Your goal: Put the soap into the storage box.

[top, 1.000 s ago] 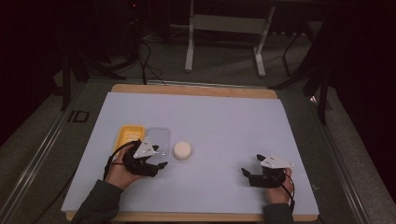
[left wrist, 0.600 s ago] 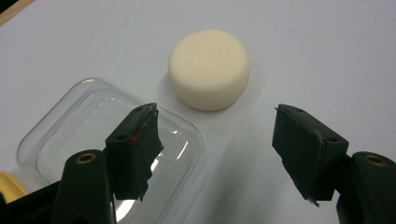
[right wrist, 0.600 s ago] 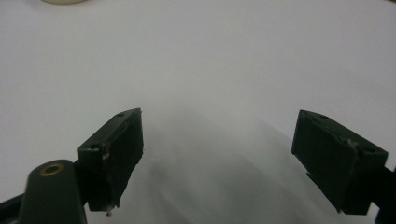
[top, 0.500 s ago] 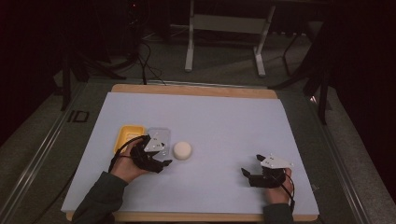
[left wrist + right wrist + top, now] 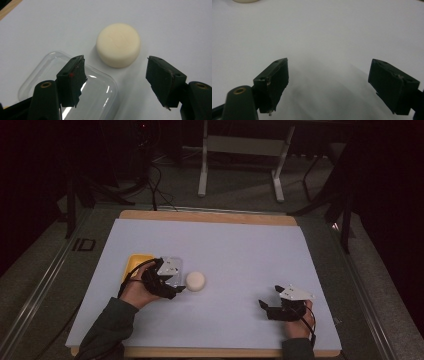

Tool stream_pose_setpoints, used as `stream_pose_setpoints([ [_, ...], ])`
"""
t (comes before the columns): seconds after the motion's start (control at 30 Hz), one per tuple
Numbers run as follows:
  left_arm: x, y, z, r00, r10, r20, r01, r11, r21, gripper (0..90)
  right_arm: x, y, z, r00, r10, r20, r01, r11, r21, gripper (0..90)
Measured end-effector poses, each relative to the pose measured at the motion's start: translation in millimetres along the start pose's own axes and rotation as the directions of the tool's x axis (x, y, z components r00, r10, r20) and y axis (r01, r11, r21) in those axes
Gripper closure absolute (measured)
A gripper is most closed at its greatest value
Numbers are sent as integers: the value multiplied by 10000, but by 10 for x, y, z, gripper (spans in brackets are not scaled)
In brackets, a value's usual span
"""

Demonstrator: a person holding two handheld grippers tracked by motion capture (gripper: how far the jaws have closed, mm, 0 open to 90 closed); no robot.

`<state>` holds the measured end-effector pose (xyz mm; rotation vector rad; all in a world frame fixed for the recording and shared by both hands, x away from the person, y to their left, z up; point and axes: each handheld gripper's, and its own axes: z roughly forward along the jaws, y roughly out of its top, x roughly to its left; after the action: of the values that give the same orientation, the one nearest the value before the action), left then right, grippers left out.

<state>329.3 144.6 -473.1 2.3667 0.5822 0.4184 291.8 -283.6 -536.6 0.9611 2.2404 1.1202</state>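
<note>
Covering the wooden table, a pale sheet under released left tongs and right tongs.

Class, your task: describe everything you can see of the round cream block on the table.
The round cream block is a thick, flat-topped disc with rounded edges and a matte, smooth, soap-like surface. It lies flat on the pale sheet over the table, whole and unmarked apart from faint lines on top. The clear plastic lid lies just beside it. The left claw hovers open just short of it, not touching; nothing grips the block.
</note>
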Motion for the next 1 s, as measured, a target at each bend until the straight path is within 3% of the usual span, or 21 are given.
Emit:
stream_pose_setpoints([
  [0.47, 72, 200, 60, 9979, 574, 312, -590, 9969, 518, 327, 2, 0, 1, 10000, 5, -22, -5, 10000, -1, 164],
  [1.0, 137, 356, 233, 9924, 925, 810, -1036, 9839, 1456, 275, 2, 0, 1, 10000, -18, -24, 18, 10000, 8, 164],
])
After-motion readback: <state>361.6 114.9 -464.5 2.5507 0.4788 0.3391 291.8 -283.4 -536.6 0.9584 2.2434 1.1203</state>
